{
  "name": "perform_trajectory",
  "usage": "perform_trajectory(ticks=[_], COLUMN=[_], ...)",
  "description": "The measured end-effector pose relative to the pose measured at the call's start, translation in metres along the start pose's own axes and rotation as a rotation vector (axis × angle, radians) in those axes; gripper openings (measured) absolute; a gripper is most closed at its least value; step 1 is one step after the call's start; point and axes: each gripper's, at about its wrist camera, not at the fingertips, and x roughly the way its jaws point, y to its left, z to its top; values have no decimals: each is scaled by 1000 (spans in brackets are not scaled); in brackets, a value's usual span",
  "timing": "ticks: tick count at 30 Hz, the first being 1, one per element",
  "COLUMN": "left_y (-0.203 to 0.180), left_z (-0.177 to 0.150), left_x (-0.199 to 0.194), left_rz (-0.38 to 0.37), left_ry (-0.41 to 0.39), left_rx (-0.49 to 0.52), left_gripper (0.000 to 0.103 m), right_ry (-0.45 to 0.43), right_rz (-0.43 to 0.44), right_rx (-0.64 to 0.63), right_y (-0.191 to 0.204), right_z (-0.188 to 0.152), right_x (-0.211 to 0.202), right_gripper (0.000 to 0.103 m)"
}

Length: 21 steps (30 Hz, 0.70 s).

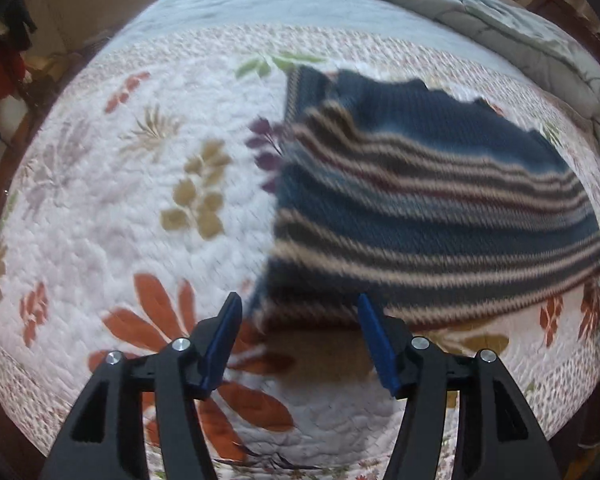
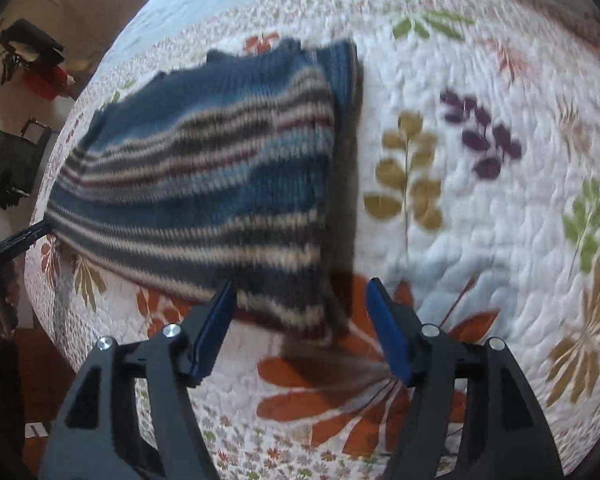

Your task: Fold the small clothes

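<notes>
A small blue knitted sweater with tan and dark stripes (image 1: 428, 200) lies flat on the floral quilt; it also shows in the right wrist view (image 2: 204, 184). My left gripper (image 1: 300, 312) is open, its blue fingertips either side of the sweater's near left corner, just above it. My right gripper (image 2: 300, 296) is open at the sweater's near right corner. Neither holds the cloth. The left gripper's tip shows at the far left of the right wrist view (image 2: 16, 240). Both views are blurred by motion.
The white quilt with leaf and flower prints (image 1: 140, 200) covers the bed. A bunched grey blanket (image 1: 520, 20) lies at the far right edge. Dark furniture and clutter (image 2: 16, 152) stand beyond the bed's left side.
</notes>
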Motion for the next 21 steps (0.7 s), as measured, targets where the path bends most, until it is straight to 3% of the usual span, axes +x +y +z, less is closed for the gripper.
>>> perform_trajectory(ticks=[4, 12, 13, 14, 17, 21], left_y=[-4, -2, -3, -3, 3, 9], left_z=[0, 14, 15, 15, 17, 14], left_x=[13, 39, 40, 40, 44, 31], left_rz=[-33, -117, -124, -131, -147, -62], left_ry=[30, 89, 90, 93, 113, 118], left_rx=[-15, -59, -61, -63, -106, -143], left_gripper=[73, 87, 87, 88, 88, 80], right_ry=[32, 80, 76, 73, 79, 88], right_rz=[82, 117, 110, 108, 136, 150], right_rx=[62, 86, 77, 65, 27, 9], right_y=[-2, -3, -3, 0, 10, 10], right_z=[-2, 12, 13, 14, 15, 12], right_x=[12, 45, 44, 43, 43, 44], right_gripper=[68, 79, 76, 66, 54, 54])
